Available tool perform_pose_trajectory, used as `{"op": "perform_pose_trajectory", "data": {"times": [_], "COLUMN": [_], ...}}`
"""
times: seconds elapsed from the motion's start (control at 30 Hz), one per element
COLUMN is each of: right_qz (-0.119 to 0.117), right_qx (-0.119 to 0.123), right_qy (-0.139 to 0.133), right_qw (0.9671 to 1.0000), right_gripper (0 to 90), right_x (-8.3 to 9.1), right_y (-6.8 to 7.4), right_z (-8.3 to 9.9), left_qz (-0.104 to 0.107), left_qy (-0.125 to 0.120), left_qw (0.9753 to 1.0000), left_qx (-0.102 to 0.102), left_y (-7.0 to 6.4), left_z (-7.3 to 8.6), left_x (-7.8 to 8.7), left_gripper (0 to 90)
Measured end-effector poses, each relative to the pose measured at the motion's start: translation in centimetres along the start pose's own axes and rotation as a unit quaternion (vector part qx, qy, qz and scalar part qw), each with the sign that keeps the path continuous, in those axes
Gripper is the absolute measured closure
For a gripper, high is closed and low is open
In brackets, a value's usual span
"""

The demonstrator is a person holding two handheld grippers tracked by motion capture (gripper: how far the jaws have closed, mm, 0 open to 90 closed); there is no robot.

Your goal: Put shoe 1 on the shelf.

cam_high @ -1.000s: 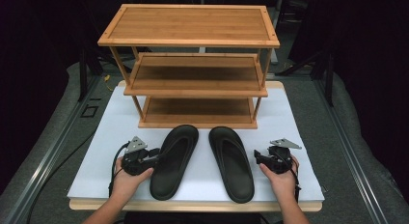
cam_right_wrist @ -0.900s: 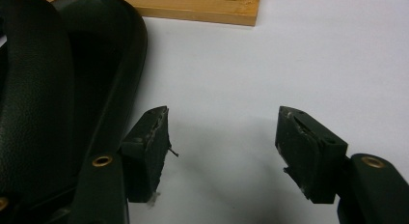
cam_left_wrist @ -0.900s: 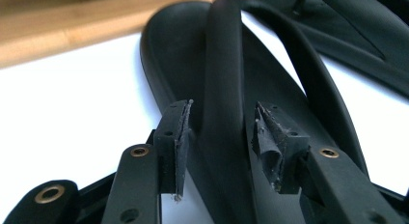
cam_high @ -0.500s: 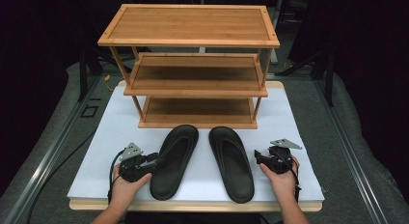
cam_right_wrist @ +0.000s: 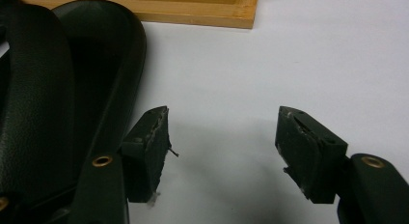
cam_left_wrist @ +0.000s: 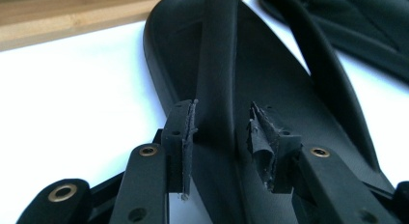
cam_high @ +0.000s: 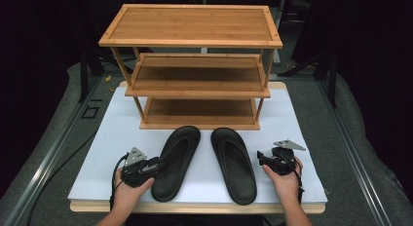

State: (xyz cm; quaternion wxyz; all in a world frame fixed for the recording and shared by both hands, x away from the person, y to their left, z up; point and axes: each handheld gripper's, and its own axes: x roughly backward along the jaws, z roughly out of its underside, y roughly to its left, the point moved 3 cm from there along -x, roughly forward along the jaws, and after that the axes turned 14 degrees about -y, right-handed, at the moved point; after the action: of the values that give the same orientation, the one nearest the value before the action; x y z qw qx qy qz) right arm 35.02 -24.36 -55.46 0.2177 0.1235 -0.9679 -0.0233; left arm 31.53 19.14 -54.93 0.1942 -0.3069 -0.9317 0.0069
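Setup: a pair of black flip-flops was laid side by side on the white-covered bench [cam_high: 112,138], just in front of a three-tier wooden shoe rack [cam_high: 195,65], toes toward the rack.

Left flip-flop [cam_high: 175,160]: its long axis was run from the near bench edge toward the rack's bottom shelf, with the heel swung a bit to the left. So the rack was straight ahead along the shoe's length.

Left gripper [cam_high: 146,166]: it was parked right at the outer edge of that flip-flop, around mid-length. In the left gripper view the fingers [cam_left_wrist: 181,137] were set apart on either side of one strap [cam_left_wrist: 217,64], pads close to it. Whether the strap was actually being pinched couldn't be made out, maybe just straddled.

Right flip-flop [cam_high: 234,162]: same lie, long axis pointed at the rack, heel angled slightly right.

Right gripper [cam_high: 265,160]: it was held just beside the outer edge of the right flip-flop, not on it. In the right gripper view the fingers [cam_right_wrist: 149,147] were spread wide over bare white bench, nothing between them, the shoe off to their left.

Who's nearer: the left hand was clearly ahead, already on its shoe; the right one was a short sideways reach short.

Next move, as a guess: the left strap would be gripped first and the shoe carried forward, toe-first, to the rack.
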Motion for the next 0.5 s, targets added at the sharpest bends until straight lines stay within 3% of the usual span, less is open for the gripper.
{"op": "perform_pose_trajectory", "data": {"times": [0.13, 0.5], "right_qz": [-0.001, 0.0], "right_qx": [-0.003, -0.008], "right_qy": [-0.004, 0.001], "right_qw": [1.0, 1.0], "right_gripper": [36.4, 36.7], "right_x": [0.0, -0.12], "right_y": [-0.06, -0.05], "right_z": [-0.03, -0.02], "left_qz": [-0.005, -0.011], "left_qy": [0.008, 0.02], "left_qw": [0.9999, 0.9997], "left_qx": [0.005, 0.001], "left_y": [0.23, 0.8], "left_z": [0.11, -0.1], "left_x": [0.13, 0.28], "left_gripper": [68.4, 76.9]}}
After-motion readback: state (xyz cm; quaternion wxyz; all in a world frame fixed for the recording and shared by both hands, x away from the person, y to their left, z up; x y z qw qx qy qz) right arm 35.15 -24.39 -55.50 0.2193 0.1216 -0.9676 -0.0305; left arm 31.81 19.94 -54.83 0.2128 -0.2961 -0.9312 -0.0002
